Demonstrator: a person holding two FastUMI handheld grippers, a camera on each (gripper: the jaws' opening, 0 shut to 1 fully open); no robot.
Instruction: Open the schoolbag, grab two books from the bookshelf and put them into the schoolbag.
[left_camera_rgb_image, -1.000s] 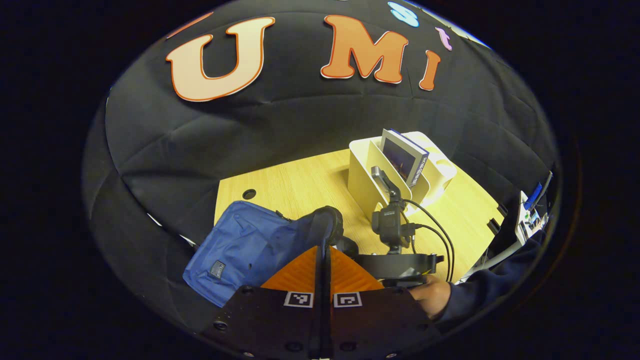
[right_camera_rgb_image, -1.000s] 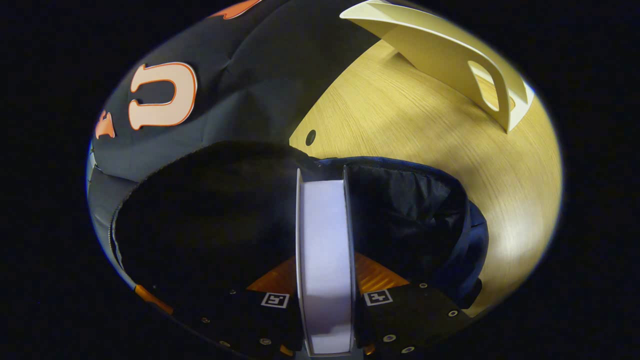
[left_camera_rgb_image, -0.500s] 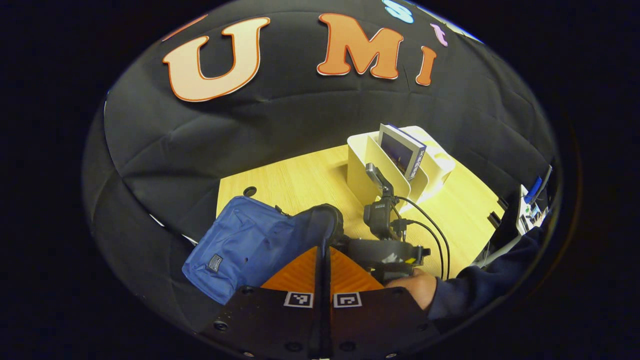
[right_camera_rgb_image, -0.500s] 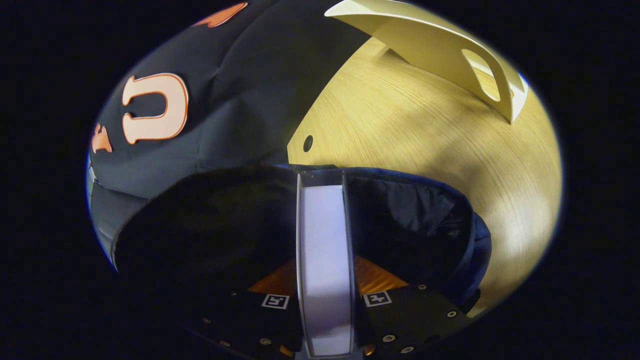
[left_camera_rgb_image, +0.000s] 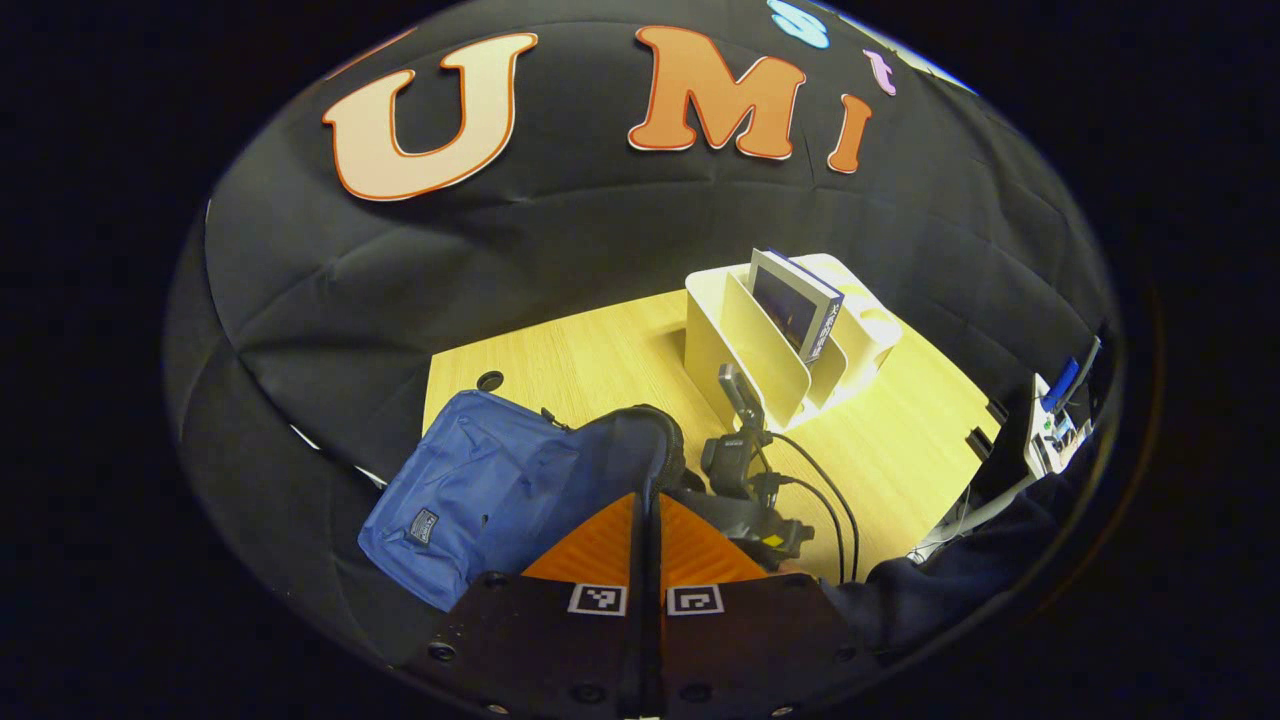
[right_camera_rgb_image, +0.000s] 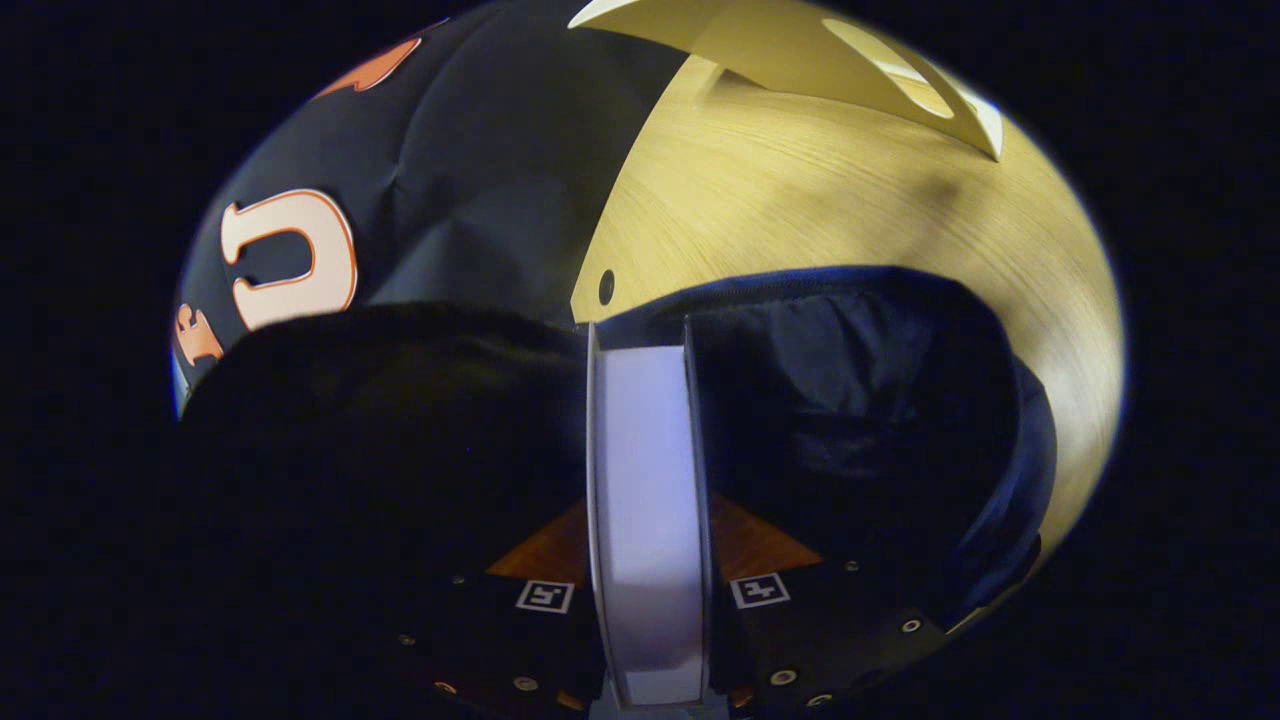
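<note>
Two fingers of the left gripper are pressing together in the left gripper view, clenched on the dark edge of the blue schoolbag, which is lying on the wooden tabletop at seven o'clock. At one o'clock a white bookshelf is standing with one book leaning in it. The right gripper is reaching into the bag mouth at five o'clock, a dark sleeve trailing behind it.

In the right gripper view, the fingers are gripping a white-edged book at six o'clock, inside the schoolbag's dark opening. The bookshelf is sitting at twelve o'clock.
</note>
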